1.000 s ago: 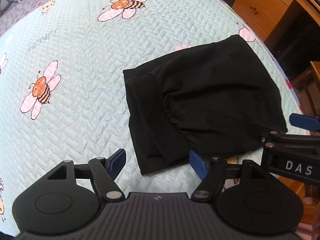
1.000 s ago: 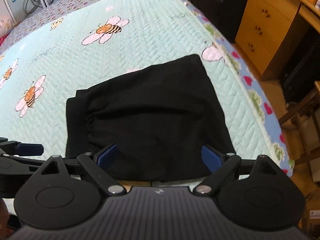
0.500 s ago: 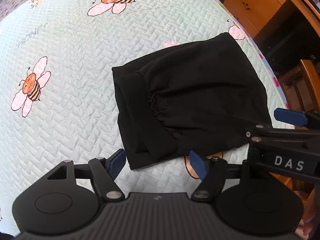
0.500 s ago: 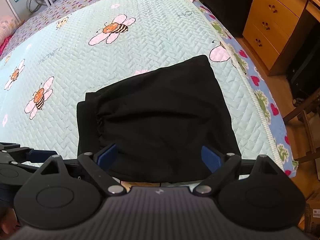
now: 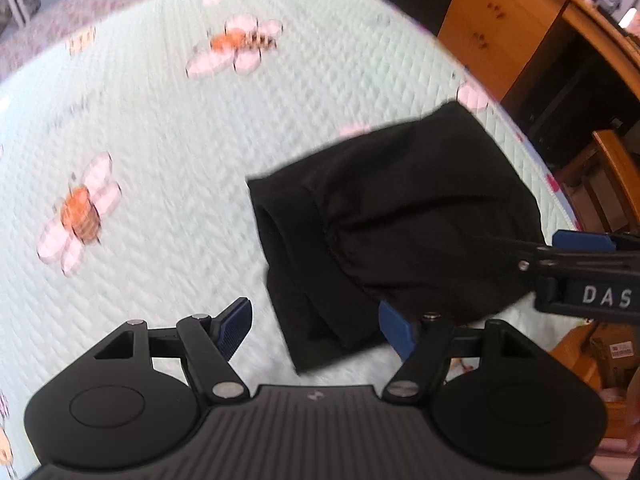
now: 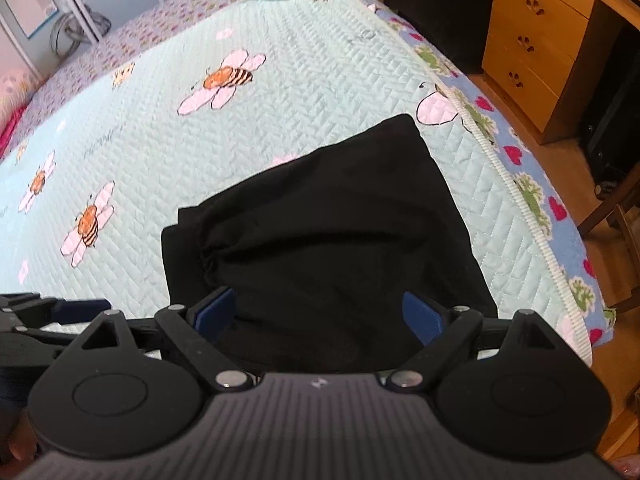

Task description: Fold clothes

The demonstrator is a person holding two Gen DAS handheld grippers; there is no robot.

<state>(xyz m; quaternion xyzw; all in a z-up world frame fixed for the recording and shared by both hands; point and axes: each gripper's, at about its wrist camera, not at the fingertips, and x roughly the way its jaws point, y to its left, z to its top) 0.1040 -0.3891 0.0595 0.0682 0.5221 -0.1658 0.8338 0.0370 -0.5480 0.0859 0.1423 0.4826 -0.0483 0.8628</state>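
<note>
- White letters reading "DAS" mark the side of the right gripper [image 5: 582, 240] where it enters the left wrist view from the right; no other writing is legible.
- A folded black garment [image 6: 320, 240] lies on a bed, on a mint quilted bedspread [image 6: 300, 80] printed with bees, near the bedspread's flowered right border.
- The left gripper [image 5: 316, 322] hangs over the garment's near left corner, its blue pads spread wide and pinching nothing.
- The right gripper [image 6: 320, 312] hangs over the garment's near edge, its pads spread, cloth showing between them but not pressed.
- A gathered seam runs down the garment's left part, with layered folds stacked along the left edge.
- A wooden chest of drawers [image 6: 532, 52] stands beyond the bed's right side, a dark cabinet [image 6: 432, 4] beside it and part of a wooden chair [image 6: 616, 216] nearer.
- Open bedspread stretches left of the garment and beyond it; on the right the bed's edge is near.
</note>
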